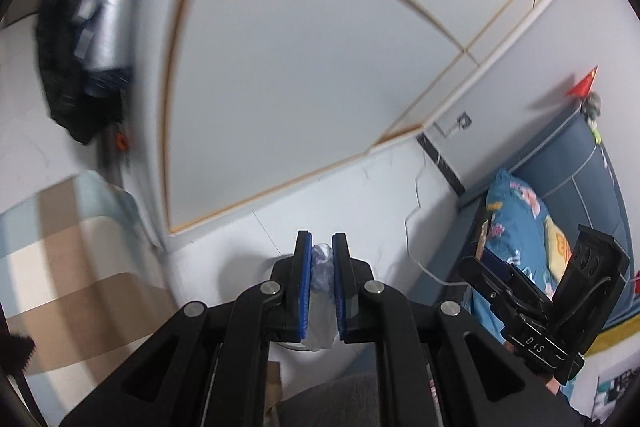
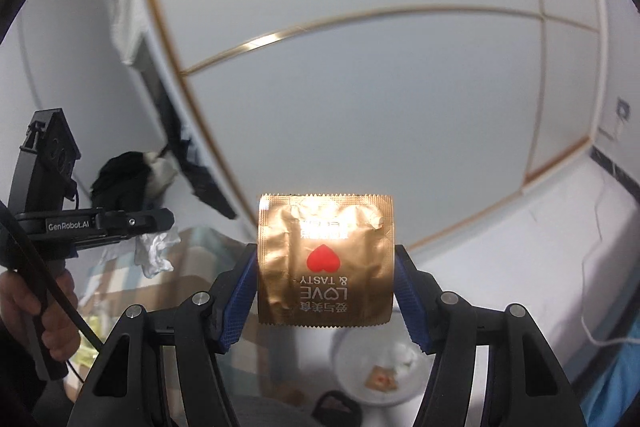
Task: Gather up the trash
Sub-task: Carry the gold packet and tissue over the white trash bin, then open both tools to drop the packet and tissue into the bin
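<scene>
Gold wrapper gripped by right gripper, crumpled plastic pinched in left gripper

In the left wrist view the crumpled clear plastic is mostly hidden between the blue pads of the left gripper, so its full shape cannot be told. The hanging dark clothes at upper left are smeared by motion blur, and the small orange thing below them is too blurred to name. The right gripper is partly cut off near the picture's edge. In the right wrist view the gold wrapper hides part of the white bin below it; the scraps inside are too small and soft to identify. The person's hand is cut by the left edge.
</scene>
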Demonstrator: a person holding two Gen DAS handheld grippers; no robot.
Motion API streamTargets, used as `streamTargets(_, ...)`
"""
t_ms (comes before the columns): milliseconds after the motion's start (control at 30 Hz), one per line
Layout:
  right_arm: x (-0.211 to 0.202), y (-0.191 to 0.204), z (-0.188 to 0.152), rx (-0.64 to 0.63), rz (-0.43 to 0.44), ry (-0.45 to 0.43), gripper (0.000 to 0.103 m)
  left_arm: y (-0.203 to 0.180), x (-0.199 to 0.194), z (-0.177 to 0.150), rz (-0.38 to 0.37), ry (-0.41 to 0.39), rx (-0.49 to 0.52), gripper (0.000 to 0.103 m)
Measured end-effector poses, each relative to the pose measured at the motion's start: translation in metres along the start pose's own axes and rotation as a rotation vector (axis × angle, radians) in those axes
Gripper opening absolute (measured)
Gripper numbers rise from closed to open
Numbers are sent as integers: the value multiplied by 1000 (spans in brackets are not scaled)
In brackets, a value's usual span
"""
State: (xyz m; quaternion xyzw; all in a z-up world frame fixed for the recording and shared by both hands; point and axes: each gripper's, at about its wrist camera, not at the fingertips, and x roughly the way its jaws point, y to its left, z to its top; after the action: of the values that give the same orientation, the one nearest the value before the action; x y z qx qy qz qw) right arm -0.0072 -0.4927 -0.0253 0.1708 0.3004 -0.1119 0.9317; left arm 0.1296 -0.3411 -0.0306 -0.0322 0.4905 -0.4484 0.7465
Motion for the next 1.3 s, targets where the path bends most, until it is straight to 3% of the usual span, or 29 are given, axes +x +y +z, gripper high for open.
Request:
streamTargets(533, 106, -91, -79, 152, -42, 260, 62, 4, 162, -24, 46, 348, 54, 6)
streamTargets(667, 135, -103, -102, 184, -22, 343, 62, 12, 193, -27, 12, 443, -6, 6)
streamTargets(900, 164, -124, -124, 249, -2, 425, 62, 15, 218, -36, 27, 519, -59, 6)
streamTargets(1300, 184, -137, -163, 319, 29, 526, 64, 16, 247, -50, 84, 628, -38, 7)
